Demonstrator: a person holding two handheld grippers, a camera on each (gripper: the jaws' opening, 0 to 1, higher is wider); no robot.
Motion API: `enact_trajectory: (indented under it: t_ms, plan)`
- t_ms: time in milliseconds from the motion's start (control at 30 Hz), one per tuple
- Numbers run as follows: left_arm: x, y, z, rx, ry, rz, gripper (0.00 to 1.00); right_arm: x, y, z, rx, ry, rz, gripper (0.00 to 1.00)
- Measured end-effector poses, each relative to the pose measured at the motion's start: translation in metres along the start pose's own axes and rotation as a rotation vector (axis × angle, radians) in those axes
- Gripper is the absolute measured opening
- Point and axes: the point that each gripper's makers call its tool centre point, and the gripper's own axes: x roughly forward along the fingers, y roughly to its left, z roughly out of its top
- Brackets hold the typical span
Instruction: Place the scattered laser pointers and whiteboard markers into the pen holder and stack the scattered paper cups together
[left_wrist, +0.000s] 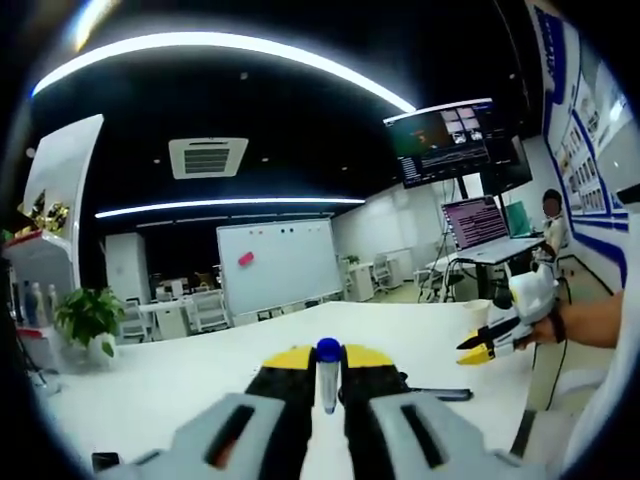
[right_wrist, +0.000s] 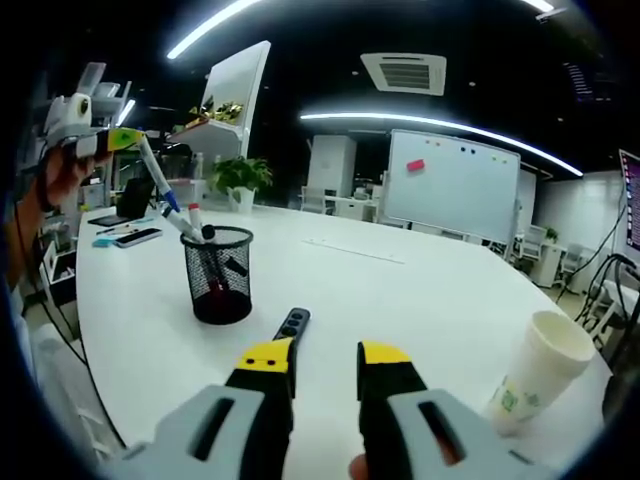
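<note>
My left gripper (left_wrist: 328, 360) is shut on a white whiteboard marker with a blue cap (left_wrist: 328, 372), which stands up between the jaws. In the right gripper view that left gripper (right_wrist: 122, 139) is at upper left. Its marker (right_wrist: 158, 180) slants down toward the rim of the black mesh pen holder (right_wrist: 218, 282). A red-capped marker (right_wrist: 195, 213) and dark pens stand in the holder. My right gripper (right_wrist: 325, 356) is open just short of a black laser pointer (right_wrist: 293, 323) lying on the white table (right_wrist: 420, 290). A white paper cup (right_wrist: 537, 368) stands upright at right.
A phone (right_wrist: 139, 237) and a laptop (right_wrist: 131, 199) lie at the table's far left edge. In the left gripper view the right gripper (left_wrist: 474, 350) is held by a hand above a dark laser pointer (left_wrist: 440, 394). A whiteboard (left_wrist: 279, 265), plant (left_wrist: 89, 314) and desks stand beyond.
</note>
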Motion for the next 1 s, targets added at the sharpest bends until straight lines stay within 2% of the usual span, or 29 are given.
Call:
enact_trajectory:
  t_ms: [1000]
  plan:
    - [0.011, -0.003, 0.0, 0.0, -0.009, -0.02, 0.11, -0.001, 0.0, 0.002, -0.003, -0.002, -0.003, 0.24]
